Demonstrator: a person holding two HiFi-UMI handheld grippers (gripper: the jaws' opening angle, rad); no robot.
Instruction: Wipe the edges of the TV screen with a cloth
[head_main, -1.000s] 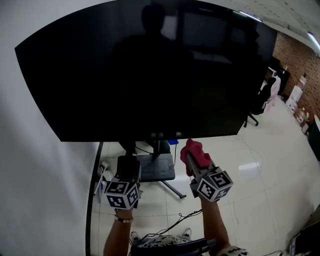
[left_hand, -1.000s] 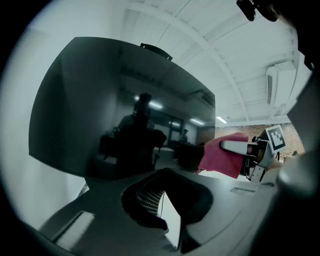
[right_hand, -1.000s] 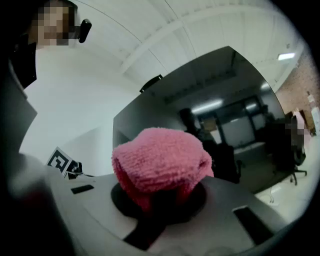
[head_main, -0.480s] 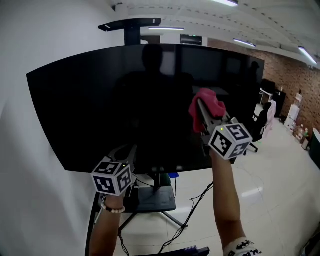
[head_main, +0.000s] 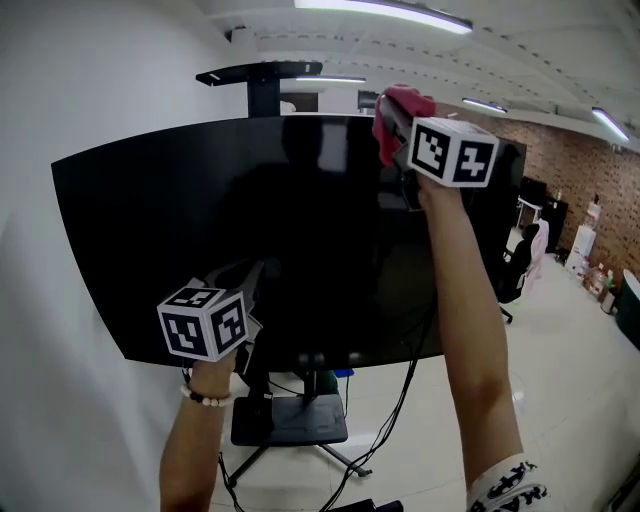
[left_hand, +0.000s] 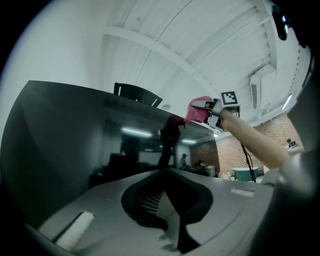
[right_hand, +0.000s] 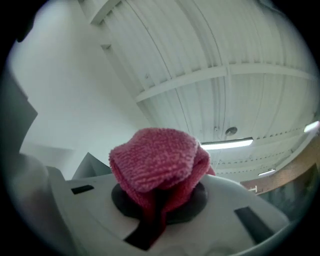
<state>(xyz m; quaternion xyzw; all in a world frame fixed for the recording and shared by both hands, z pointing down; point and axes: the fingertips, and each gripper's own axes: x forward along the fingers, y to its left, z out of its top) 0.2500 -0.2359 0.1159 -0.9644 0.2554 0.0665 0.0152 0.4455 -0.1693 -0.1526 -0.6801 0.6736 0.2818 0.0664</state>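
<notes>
The big black TV screen (head_main: 300, 230) fills the middle of the head view on its floor stand. My right gripper (head_main: 395, 125) is raised on an outstretched arm to the screen's top edge, right of centre, shut on a pink cloth (head_main: 398, 106). In the right gripper view the cloth (right_hand: 155, 160) bulges out of the shut jaws (right_hand: 157, 192) against the ceiling. My left gripper (head_main: 252, 272) hovers in front of the screen's lower left part, shut and holding nothing. The left gripper view shows its jaws (left_hand: 167, 172) met, the dark screen (left_hand: 75, 140) and the cloth (left_hand: 199, 109) at the top edge.
A white wall (head_main: 60, 100) stands left of the TV. The stand's base (head_main: 290, 420) and loose cables (head_main: 400, 400) lie on the glossy floor below. A bracket (head_main: 258, 75) tops the stand's post. An office chair (head_main: 515, 270) and a brick wall (head_main: 590, 190) are at the right.
My right gripper has carried the cloth up from below the TV's bottom edge, across the screen, to its top edge. The left gripper has risen to the lower screen. The view tilted upward.
</notes>
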